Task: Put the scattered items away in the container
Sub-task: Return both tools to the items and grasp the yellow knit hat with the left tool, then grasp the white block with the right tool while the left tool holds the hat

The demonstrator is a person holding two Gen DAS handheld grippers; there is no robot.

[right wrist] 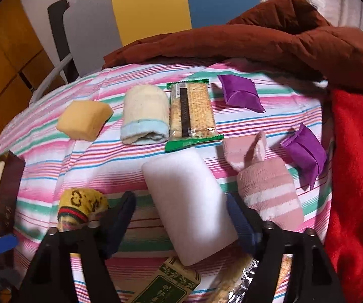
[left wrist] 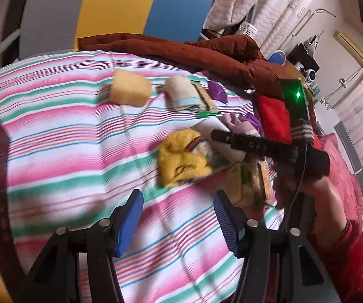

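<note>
Scattered items lie on a striped bedsheet (right wrist: pixel 42 136). My right gripper (right wrist: pixel 181 217) is open, its jaws on either side of a white foam block (right wrist: pixel 189 202) without squeezing it. Around it lie a pink striped sock (right wrist: pixel 264 184), a yellow rolled sock (right wrist: pixel 80 207), a cream towel roll (right wrist: pixel 145 115), a yellow sponge (right wrist: pixel 84 120), a cracker pack (right wrist: pixel 192 111) and two purple packets (right wrist: pixel 240 92). My left gripper (left wrist: pixel 179 217) is open and empty above the sheet, just short of the yellow sock (left wrist: pixel 184 159). The right gripper's body (left wrist: pixel 269 149) shows there too.
A brown quilt (right wrist: pixel 257 38) and a red blanket (right wrist: pixel 358 176) bound the far and right sides. A green snack pack (right wrist: pixel 166 282) lies near the front edge. A dark box edge (right wrist: pixel 4 197) stands at the left. A headboard (left wrist: pixel 131 5) rises behind.
</note>
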